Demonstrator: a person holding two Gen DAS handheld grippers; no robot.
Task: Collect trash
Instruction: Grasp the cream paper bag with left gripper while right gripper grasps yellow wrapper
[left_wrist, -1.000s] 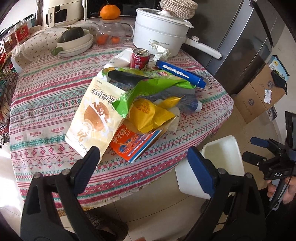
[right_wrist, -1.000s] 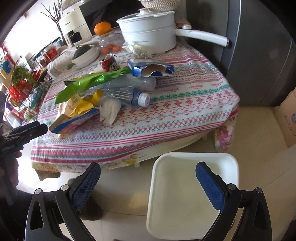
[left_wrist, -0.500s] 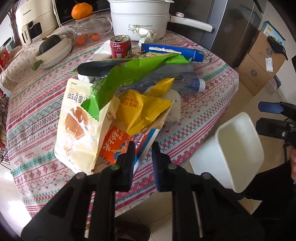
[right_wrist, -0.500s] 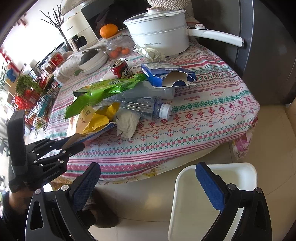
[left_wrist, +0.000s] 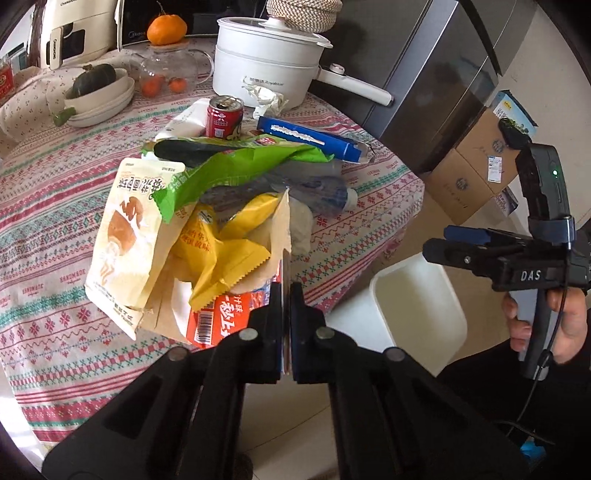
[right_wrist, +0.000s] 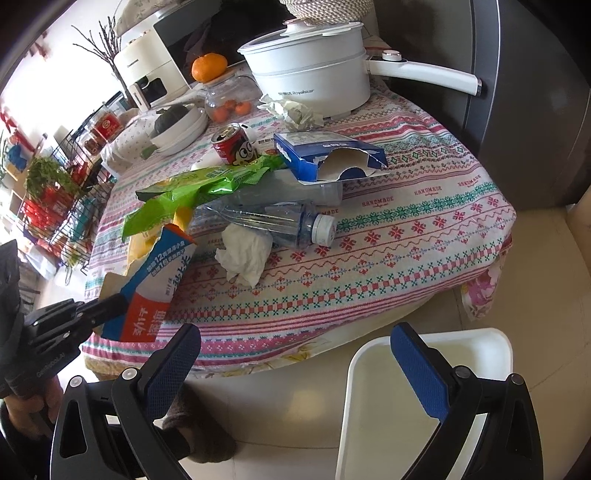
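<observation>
The left claw (left_wrist: 286, 325) pinches the flattened carton (right_wrist: 155, 284); the bin (right_wrist: 424, 398) at five o'clock is empty, the pile untouched.

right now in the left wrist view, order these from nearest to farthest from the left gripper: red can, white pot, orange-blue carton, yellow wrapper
1. orange-blue carton, clamped between the left gripper's jaws at the table's near edge.
2. yellow wrapper, just beyond, in the trash pile.
3. red can, upright behind the pile.
4. white pot, at the table's far side.
</observation>
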